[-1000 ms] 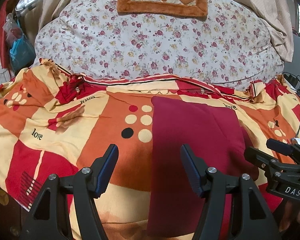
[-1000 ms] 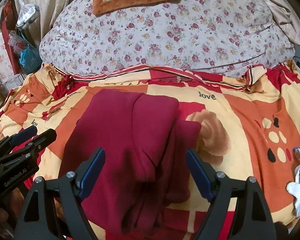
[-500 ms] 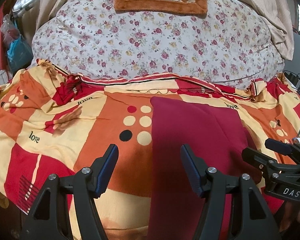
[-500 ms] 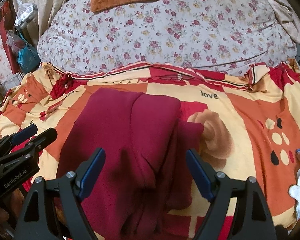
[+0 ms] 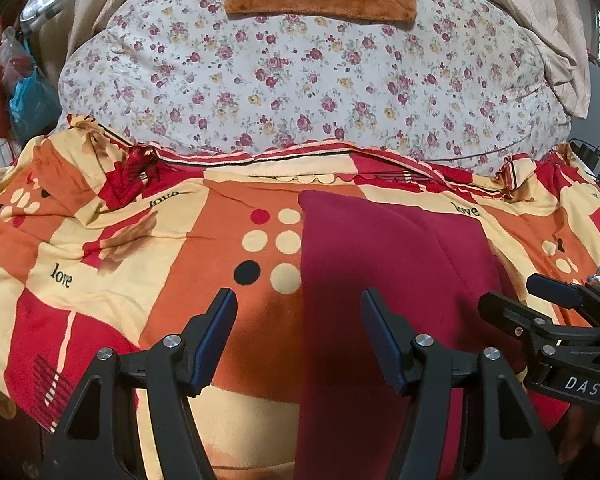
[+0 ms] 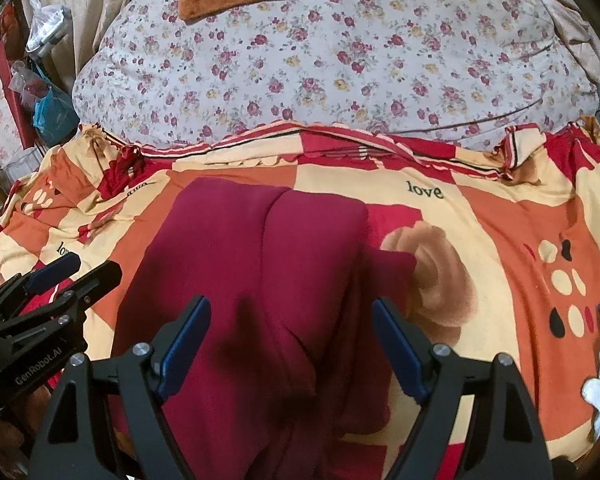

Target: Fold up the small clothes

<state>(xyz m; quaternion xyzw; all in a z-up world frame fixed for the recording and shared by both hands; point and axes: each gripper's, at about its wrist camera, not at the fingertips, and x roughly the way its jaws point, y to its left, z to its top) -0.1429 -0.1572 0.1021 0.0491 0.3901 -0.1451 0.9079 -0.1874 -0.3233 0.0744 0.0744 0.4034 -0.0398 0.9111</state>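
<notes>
Folded maroon garment [image 6: 260, 280] lying flat on the orange, red and cream patterned blanket [image 5: 140, 248], with the left gripper [image 5: 298, 320] and right gripper [image 6: 290, 328] poised above it, jaws spread and empty.

Left wrist view looked forward, low and close, over the orange-red-cream patterned blanket [image 5: 140, 248] toward the floral quilt [image 5: 300, 80]. Right wrist view faced likewise from farther right. Both shared the folded dark-red knit garment [image 5: 380, 272] [image 6: 260, 264] and each caught the other gripper.
</notes>
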